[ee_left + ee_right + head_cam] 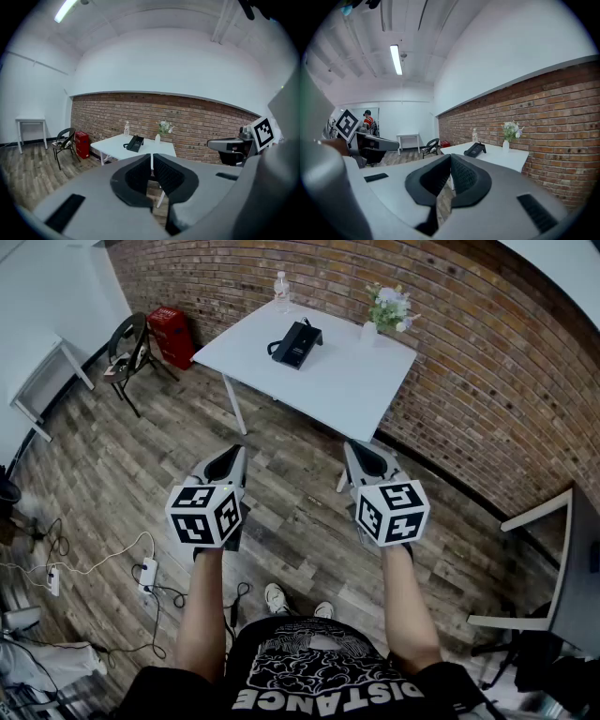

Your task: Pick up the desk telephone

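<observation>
The left gripper (232, 457) and right gripper (362, 454) are closed, empty. The desk telephone (297, 342) on the far table (352, 390) is too small for detail.

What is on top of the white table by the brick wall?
The white table holds a black desk telephone, a clear bottle at its far corner and a vase of flowers near the wall. The tabletop under the telephone is covered.

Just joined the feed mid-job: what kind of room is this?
Likely a sparse office or studio: brick wall, plank floor, and a white table holding a desk telephone and a flower vase.
</observation>
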A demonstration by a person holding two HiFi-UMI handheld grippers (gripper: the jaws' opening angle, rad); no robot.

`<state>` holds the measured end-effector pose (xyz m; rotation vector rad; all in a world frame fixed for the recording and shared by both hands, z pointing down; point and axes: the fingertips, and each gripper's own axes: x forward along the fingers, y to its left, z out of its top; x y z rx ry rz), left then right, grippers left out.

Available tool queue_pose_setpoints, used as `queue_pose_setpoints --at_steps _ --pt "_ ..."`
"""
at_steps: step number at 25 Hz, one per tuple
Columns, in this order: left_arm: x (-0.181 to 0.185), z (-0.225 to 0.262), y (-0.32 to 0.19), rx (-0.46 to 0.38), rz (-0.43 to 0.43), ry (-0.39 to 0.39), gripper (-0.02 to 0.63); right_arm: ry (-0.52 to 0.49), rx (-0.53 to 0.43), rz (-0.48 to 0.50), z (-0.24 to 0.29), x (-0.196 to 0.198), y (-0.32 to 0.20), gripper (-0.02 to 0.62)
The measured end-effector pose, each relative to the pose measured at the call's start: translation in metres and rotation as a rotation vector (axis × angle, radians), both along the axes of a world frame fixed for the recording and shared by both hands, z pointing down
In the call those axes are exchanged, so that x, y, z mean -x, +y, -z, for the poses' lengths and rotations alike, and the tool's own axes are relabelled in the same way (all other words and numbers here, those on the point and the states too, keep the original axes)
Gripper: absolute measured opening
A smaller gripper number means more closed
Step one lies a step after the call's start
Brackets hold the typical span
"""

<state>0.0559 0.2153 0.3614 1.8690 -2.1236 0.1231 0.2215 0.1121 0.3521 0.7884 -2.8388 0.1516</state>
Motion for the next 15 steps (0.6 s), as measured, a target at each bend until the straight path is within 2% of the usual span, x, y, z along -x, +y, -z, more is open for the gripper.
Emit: queue_pose_setpoints --at_steps 6,11,15 --pt "0.014 -0.002 -0.002 -0.005 -0.025 -0.002 0.021 0.014 0.01 -0.012 -0.009 0.019 0.003 0.003" --pt "0.036 -0.006 -0.007 -0.014 -0.051 0.032 0.021 0.005 0.011 -0.016 -0.009 0.042 0.006 0.003" --pt "0.053 -0.008 -0.011 -0.01 -0.069 0.022 0.023 0.019 0.009 -0.032 -0.011 0.059 0.007 0.005"
